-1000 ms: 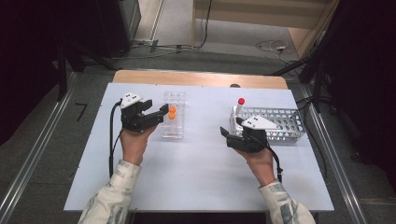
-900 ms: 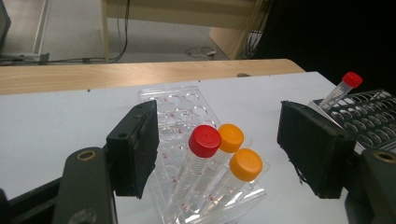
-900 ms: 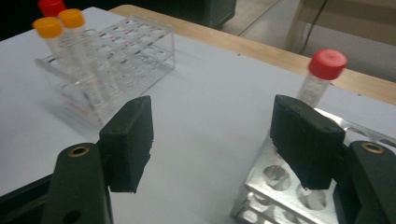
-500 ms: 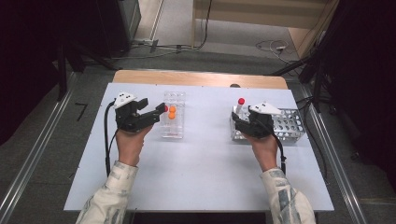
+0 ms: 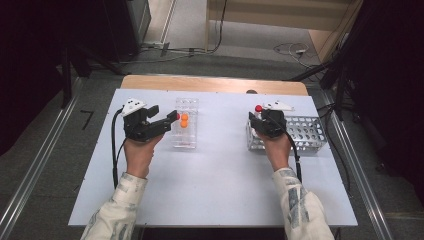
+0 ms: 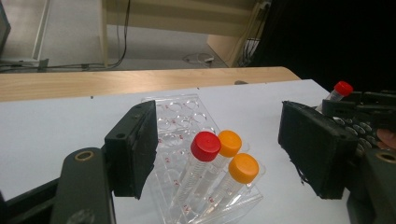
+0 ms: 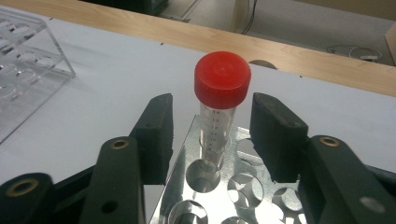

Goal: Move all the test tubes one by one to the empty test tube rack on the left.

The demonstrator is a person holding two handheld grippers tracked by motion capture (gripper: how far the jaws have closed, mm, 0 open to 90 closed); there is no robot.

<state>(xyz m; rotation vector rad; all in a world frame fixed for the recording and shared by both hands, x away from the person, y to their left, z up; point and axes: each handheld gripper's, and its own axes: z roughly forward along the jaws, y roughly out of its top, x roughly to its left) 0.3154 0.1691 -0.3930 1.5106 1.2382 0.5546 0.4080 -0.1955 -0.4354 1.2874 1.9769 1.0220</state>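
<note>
Three tubes racked, one left

Your right gripper (image 7: pixel 212 135), jaws closing, straddles the last red-capped tube (image 7: pixel 219 107) ungripped; your left gripper (image 6: pixel 224 154) hangs open, empty.

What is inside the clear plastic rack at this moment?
The clear plastic rack holds three capped tubes: one red-capped tube and two orange-capped tubes. Its other holes look empty; the left claw hides the rack's near left corner.
</note>
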